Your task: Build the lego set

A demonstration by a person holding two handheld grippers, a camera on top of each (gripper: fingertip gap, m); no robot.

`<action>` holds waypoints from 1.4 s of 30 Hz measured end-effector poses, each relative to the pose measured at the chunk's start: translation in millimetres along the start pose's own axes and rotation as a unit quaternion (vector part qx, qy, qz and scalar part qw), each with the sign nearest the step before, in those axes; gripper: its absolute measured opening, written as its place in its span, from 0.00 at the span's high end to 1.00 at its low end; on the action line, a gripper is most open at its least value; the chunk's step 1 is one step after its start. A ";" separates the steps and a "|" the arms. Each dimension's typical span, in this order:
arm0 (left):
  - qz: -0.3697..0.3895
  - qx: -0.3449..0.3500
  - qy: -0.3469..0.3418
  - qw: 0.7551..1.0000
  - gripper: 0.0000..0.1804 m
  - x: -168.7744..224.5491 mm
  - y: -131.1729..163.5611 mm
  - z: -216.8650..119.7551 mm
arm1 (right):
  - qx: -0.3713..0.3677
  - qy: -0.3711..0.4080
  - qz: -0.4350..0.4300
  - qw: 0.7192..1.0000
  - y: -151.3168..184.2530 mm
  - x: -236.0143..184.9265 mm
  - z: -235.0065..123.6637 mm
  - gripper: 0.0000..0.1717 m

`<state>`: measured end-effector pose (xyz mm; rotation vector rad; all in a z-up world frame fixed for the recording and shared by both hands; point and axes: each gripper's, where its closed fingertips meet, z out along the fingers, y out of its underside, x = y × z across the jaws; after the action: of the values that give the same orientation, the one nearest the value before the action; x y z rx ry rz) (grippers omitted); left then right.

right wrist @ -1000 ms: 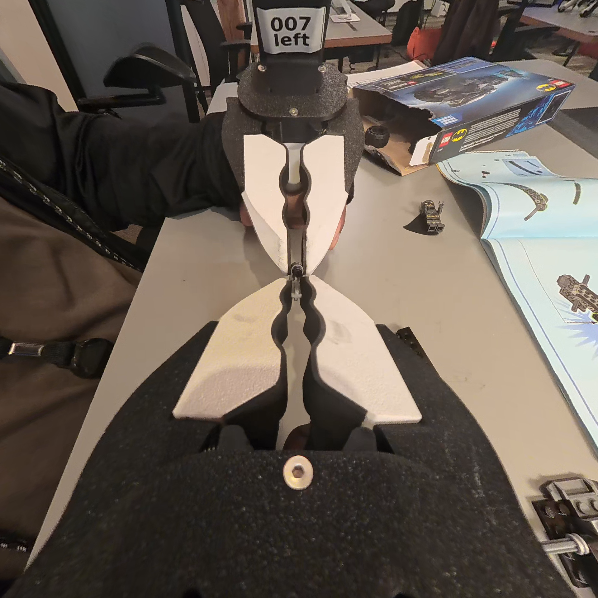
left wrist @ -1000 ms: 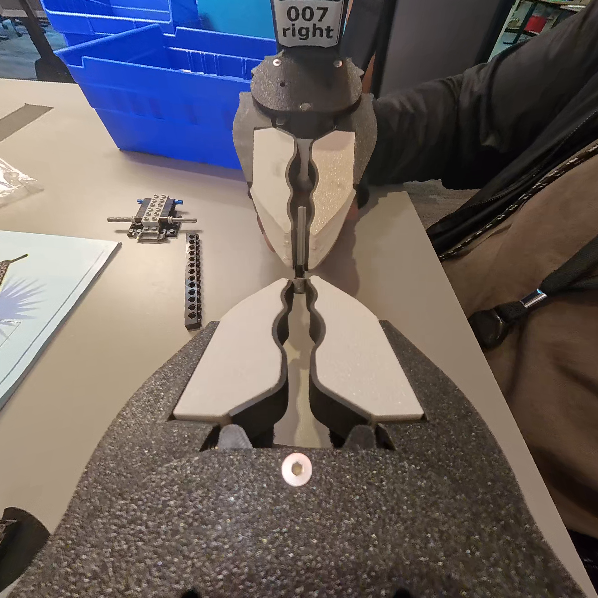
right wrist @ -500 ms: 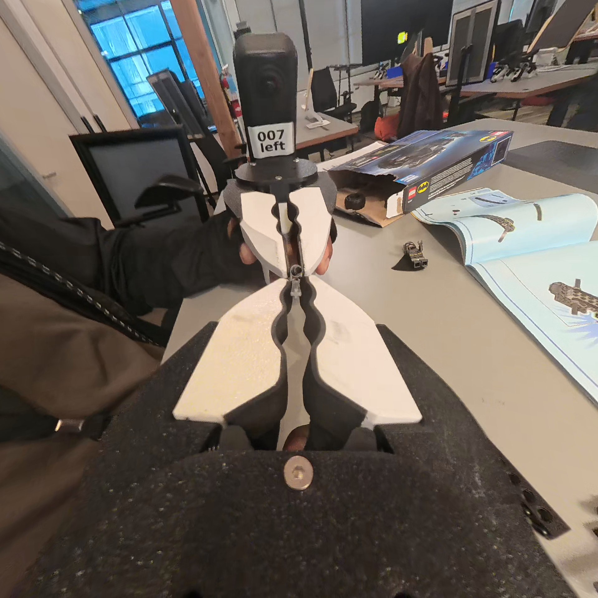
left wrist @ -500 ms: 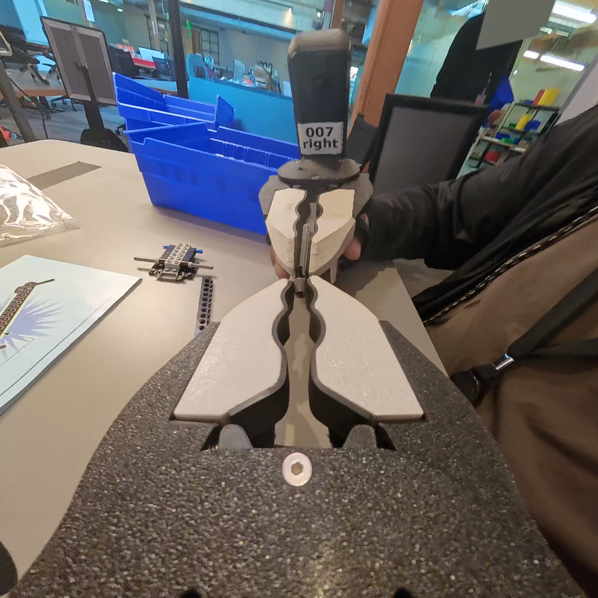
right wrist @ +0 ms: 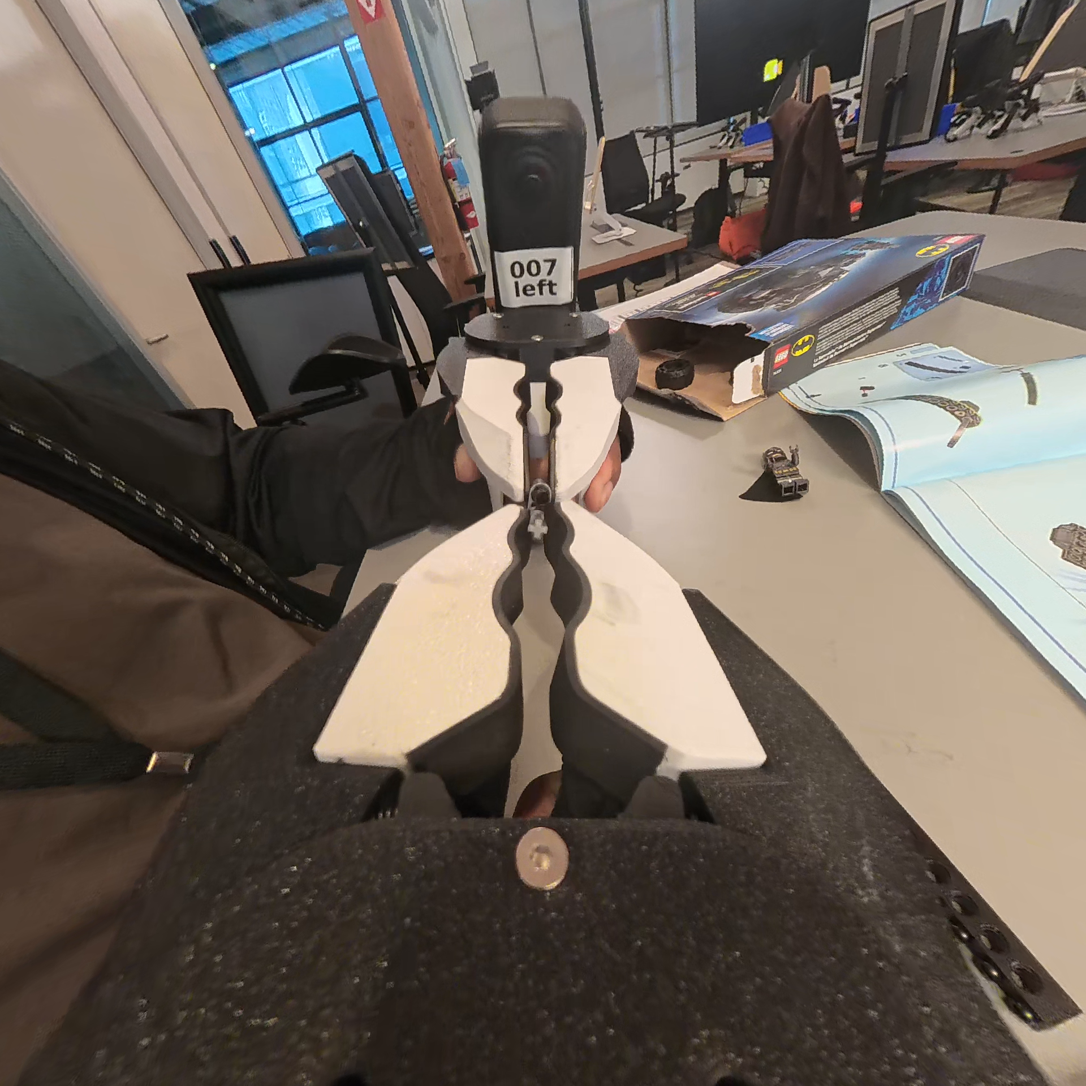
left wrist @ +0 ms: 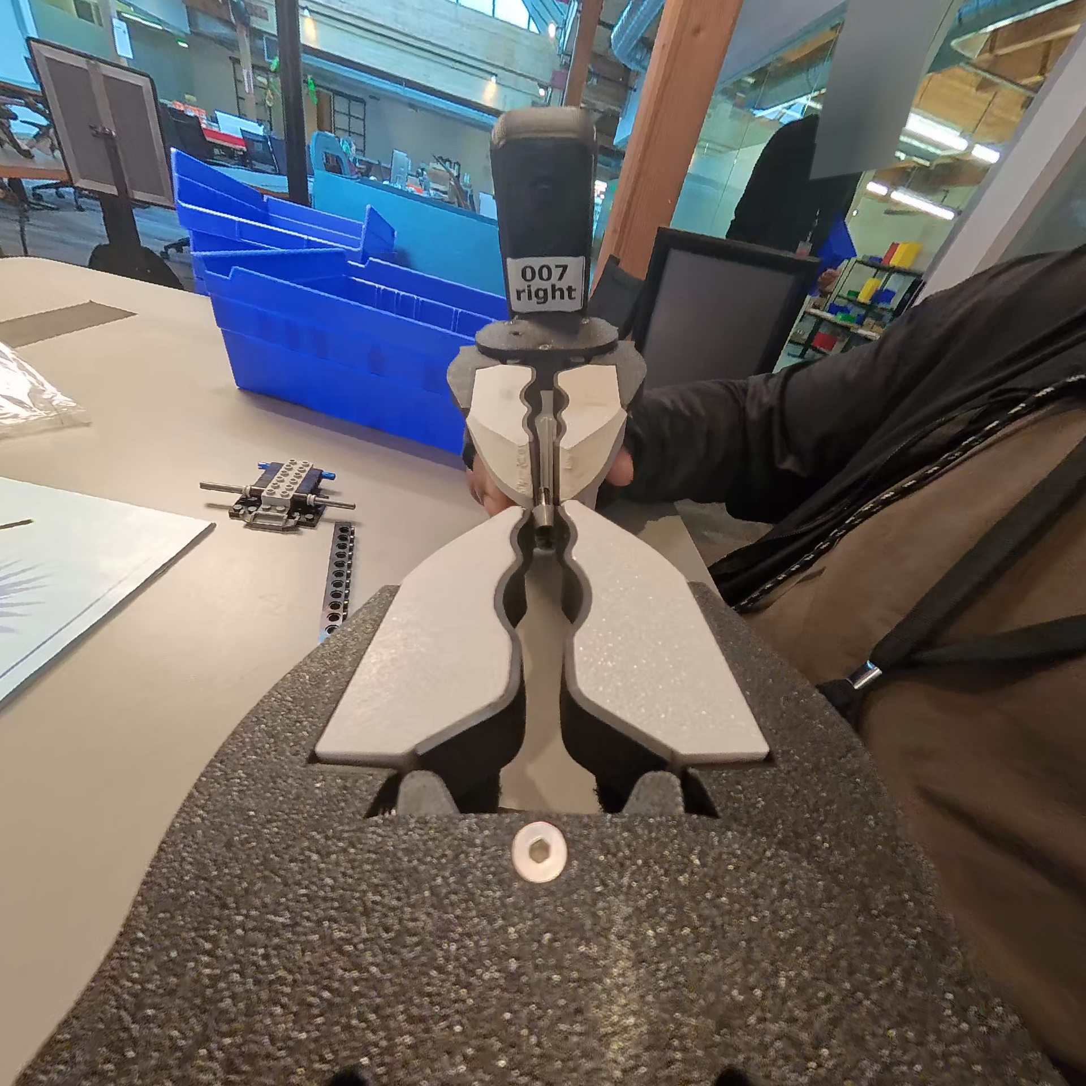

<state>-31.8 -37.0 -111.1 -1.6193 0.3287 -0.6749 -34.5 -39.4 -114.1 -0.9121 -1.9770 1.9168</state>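
My two grippers meet tip to tip above the grey table (left wrist: 176,676). My left gripper (left wrist: 543,523) is shut on a small grey bush (left wrist: 543,518). In the right wrist view this bush (right wrist: 539,489) shows as a dark round ring between the left gripper's tips (right wrist: 538,495). My right gripper (right wrist: 536,520) is shut on a thin grey axle, whose cross-shaped end (right wrist: 536,529) faces that camera. In the left wrist view the axle (left wrist: 546,458) runs along the right gripper's (left wrist: 543,499) fingers. Its tip is at the bush's mouth.
Stacked blue bins (left wrist: 329,352), a small brick assembly with axles (left wrist: 279,499), a black holed beam (left wrist: 338,573) and a booklet (left wrist: 76,564) lie to the left. A torn toy box (right wrist: 823,317), a minifigure (right wrist: 784,473) and an open booklet (right wrist: 969,470) lie further off. The person's body is close by. My two grippers' fingertips are within a few centimetres of each other. From either gripper's tips it is about 20 centimetres to the minifigure (right wrist: 784,473).
Both grippers tilted up from facing the table to nearly level, staying tip to tip. Each kept its piece, and the bush stayed at the axle's tip.
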 end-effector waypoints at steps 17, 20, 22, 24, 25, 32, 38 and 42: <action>-0.062 0.131 -0.034 0.989 0.97 -16.0 -29.5 -3.4 | 0.110 0.035 0.095 0.989 -25.0 12.9 0.5 0.97; -0.070 0.152 -0.027 0.986 0.97 -14.3 -33.7 -3.3 | 0.130 0.023 0.107 0.985 -29.0 11.0 0.1 0.97; -0.075 0.166 -0.029 0.983 0.96 -15.3 -36.4 -3.9 | 0.144 0.024 0.114 0.983 -31.4 11.5 0.6 0.97; -0.083 0.186 -0.034 0.978 0.96 -17.4 -39.8 -5.2 | 0.158 0.031 0.120 0.980 -34.2 12.9 1.7 0.97; -0.088 0.195 -0.038 0.976 0.97 -19.0 -41.3 -5.8 | 0.164 0.036 0.122 0.978 -35.6 14.0 2.3 0.97; -0.117 0.265 -0.095 0.952 0.97 -31.7 -50.4 -8.2 | 0.215 0.093 0.148 0.961 -43.3 24.9 3.2 0.97; -0.163 0.350 -0.123 0.914 0.97 -29.0 -58.4 -6.3 | 0.264 0.126 0.168 0.942 -49.0 20.5 -1.2 0.97; -0.185 0.375 -0.107 0.902 0.96 -23.6 -62.6 -3.6 | 0.277 0.132 0.165 0.937 -51.8 15.3 -5.1 0.97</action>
<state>-62.9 -15.6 -55.8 -0.9886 -0.3860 -0.7743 -57.2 -23.5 -67.4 -1.2930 -1.0893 2.2070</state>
